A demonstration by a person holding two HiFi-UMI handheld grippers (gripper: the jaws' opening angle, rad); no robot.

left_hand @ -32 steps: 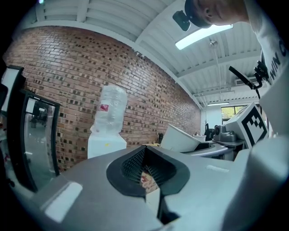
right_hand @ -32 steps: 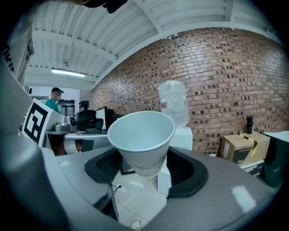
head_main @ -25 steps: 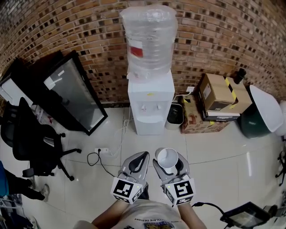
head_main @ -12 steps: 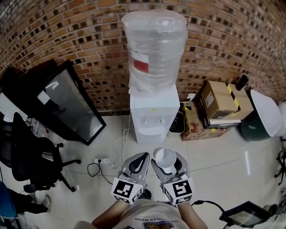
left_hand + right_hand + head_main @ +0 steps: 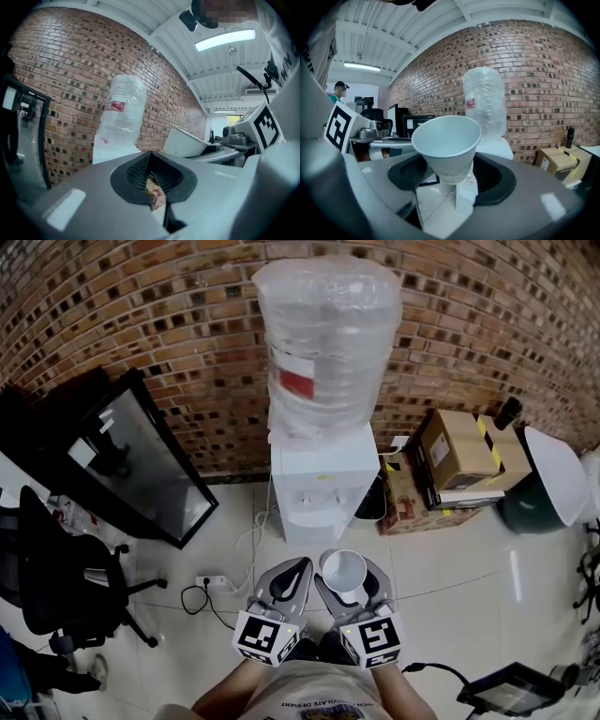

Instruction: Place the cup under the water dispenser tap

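A white water dispenser [image 5: 317, 486] stands against the brick wall with a large clear bottle [image 5: 330, 338] on top; its taps [image 5: 316, 496] sit above a recess. My right gripper [image 5: 349, 579] is shut on a white paper cup [image 5: 344, 568], upright with its mouth up, in front of the dispenser and short of it. In the right gripper view the cup [image 5: 449, 143] sits between the dark pads of the right gripper [image 5: 452, 173], and the bottle [image 5: 485, 101] rises behind it. My left gripper [image 5: 292, 570] hangs beside it, shut and empty. The left gripper [image 5: 152, 164] shows its pads together.
Cardboard boxes [image 5: 461, 454] and a black bin [image 5: 371, 500] stand right of the dispenser. A dark framed glass panel [image 5: 141, 460] leans on the wall at left, near an office chair [image 5: 56, 568]. A power strip with cable [image 5: 212, 579] lies on the tiled floor.
Both grippers and the cup have moved toward the dispenser, which now looks larger and nearer. The grip on the cup is the same.
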